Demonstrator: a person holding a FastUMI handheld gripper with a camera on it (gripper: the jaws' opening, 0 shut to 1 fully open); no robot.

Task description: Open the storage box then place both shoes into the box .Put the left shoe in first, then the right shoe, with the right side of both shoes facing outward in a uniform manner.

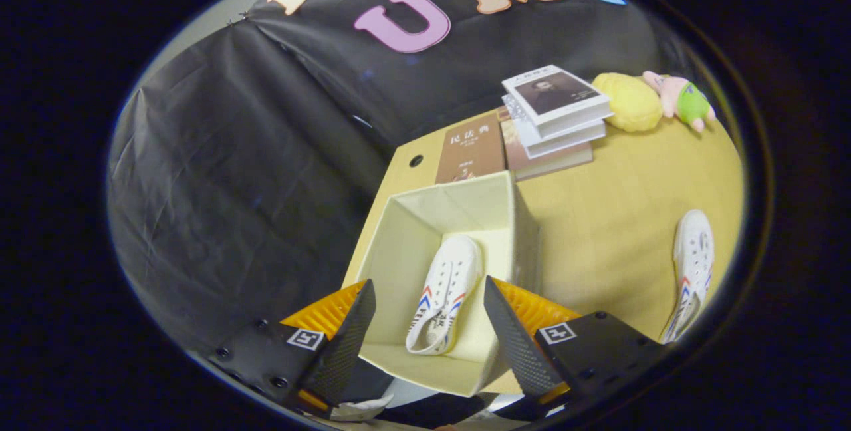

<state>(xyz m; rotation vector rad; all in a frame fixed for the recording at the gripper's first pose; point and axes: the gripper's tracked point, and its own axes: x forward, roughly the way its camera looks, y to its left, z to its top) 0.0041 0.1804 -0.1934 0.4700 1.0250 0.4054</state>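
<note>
An open cream storage box (405,231) stands on the wooden table, just ahead of my fingers. One white canvas shoe (444,294) with red and blue stripes lies inside it on the box floor, toe pointing away from me. My gripper (429,301) hovers above the box, open, with the shoe seen in the gap between the fingers and nothing held. The second white shoe (691,268) lies on the table well to the right of the box, beyond the right finger.
A stack of books (555,118) and a brown book (471,151) lie behind the box. A yellow plush (628,102) and a pink and green plush toy (685,100) sit at the far right. The table (611,218) ends just left of the box.
</note>
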